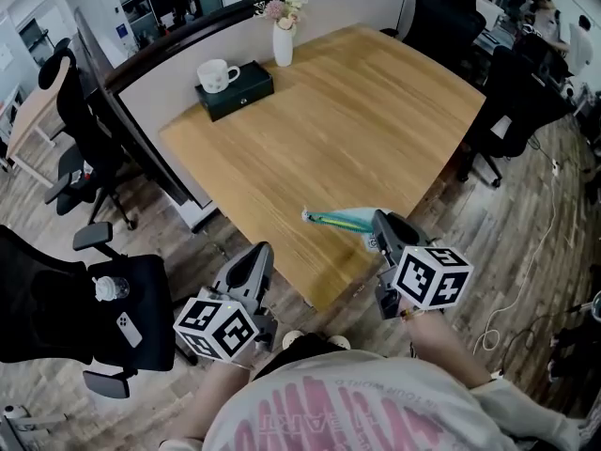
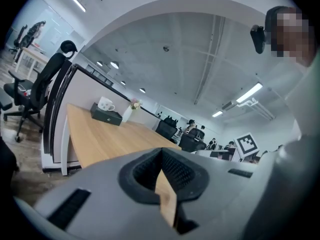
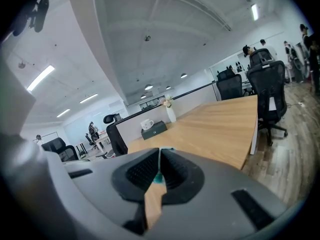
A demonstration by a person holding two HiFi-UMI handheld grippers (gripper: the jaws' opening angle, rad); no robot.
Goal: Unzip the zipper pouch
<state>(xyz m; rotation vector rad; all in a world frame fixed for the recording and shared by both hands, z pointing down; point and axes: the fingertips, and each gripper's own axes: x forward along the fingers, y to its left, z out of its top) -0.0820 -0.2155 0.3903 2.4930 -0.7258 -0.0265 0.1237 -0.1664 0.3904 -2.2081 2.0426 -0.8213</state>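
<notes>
A slim teal zipper pouch (image 1: 340, 220) hangs over the near edge of the wooden table (image 1: 376, 111), sticking out to the left from my right gripper (image 1: 378, 221). That gripper is shut on the pouch's right end. In the right gripper view only a teal sliver of the pouch (image 3: 158, 178) shows, pinched between the closed jaws of the right gripper (image 3: 159, 155). My left gripper (image 1: 262, 251) sits lower left, off the table's near corner and apart from the pouch. In the left gripper view, the left gripper (image 2: 161, 155) is shut with nothing in it.
A black box (image 1: 237, 92) with a white mug (image 1: 217, 74) on it and a white vase of flowers (image 1: 283, 41) stand at the table's far edge. Black office chairs (image 1: 84, 289) flank the table at left and right. A grey partition (image 1: 160, 78) borders the far side.
</notes>
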